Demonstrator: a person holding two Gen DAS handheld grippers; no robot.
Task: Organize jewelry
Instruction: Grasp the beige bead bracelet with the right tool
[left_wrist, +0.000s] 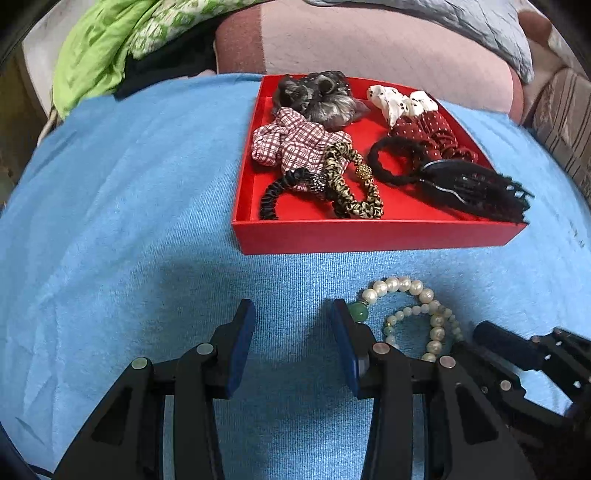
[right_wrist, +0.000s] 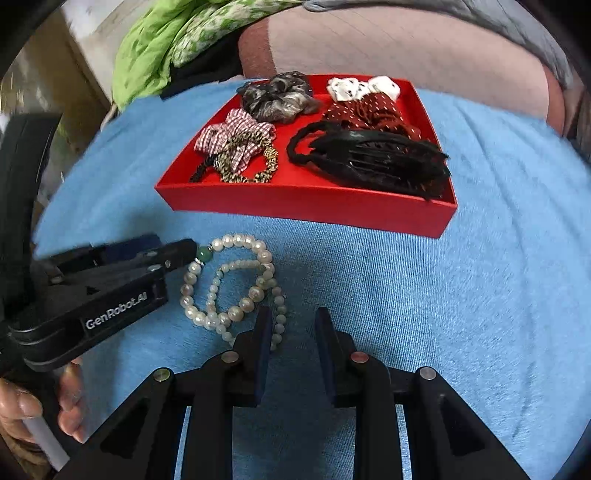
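Observation:
Two pearl bracelets (left_wrist: 417, 317) lie overlapped on the blue cloth in front of a red tray (left_wrist: 369, 236); the larger one has a green bead (left_wrist: 357, 313). They also show in the right wrist view (right_wrist: 229, 288). My left gripper (left_wrist: 293, 314) is open and empty, its right finger touching the green bead. My right gripper (right_wrist: 291, 317) is open and empty, its left finger resting at the bracelets' right edge. The left gripper also shows in the right wrist view (right_wrist: 177, 247). The red tray (right_wrist: 303, 206) holds scrunchies and hair ties.
In the tray lie a checked scrunchie (left_wrist: 295, 144), a grey scrunchie (left_wrist: 317, 96), a leopard hair tie (left_wrist: 354, 184), a dotted red scrunchie (left_wrist: 428, 129) and a black hair claw (left_wrist: 476, 184). Pink cushion (left_wrist: 369, 44) and green fabric (left_wrist: 103, 48) lie behind.

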